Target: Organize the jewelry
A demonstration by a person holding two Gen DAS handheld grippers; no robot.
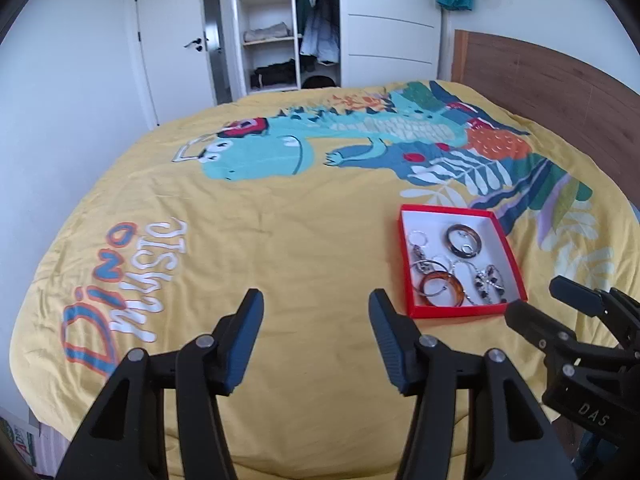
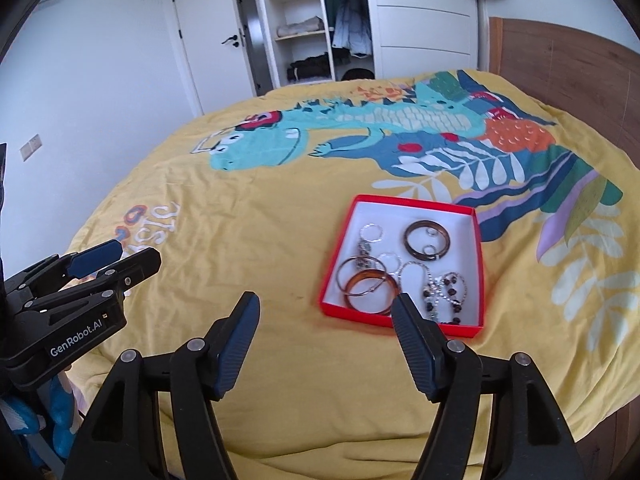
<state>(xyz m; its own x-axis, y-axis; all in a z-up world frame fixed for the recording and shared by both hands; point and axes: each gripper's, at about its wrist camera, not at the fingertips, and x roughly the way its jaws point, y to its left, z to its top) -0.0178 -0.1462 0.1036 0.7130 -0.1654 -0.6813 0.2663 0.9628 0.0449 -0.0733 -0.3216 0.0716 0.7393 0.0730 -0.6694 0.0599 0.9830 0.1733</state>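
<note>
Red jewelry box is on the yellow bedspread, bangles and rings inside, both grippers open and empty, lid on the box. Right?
Not quite: the red box has no lid on it; it lies open, as the right wrist view shows. The rest stands: it is on the yellow bedspread, bangles and rings inside, left gripper and right gripper open and empty.

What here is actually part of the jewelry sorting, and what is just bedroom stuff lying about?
Part of the job:
- red box on the bed
- dark bangle
- amber bangle
- beaded piece
- left gripper and right gripper, both open and empty

Just lying about:
- yellow dinosaur bedspread
- wardrobe with hanging clothes
- door
- wooden headboard
</note>
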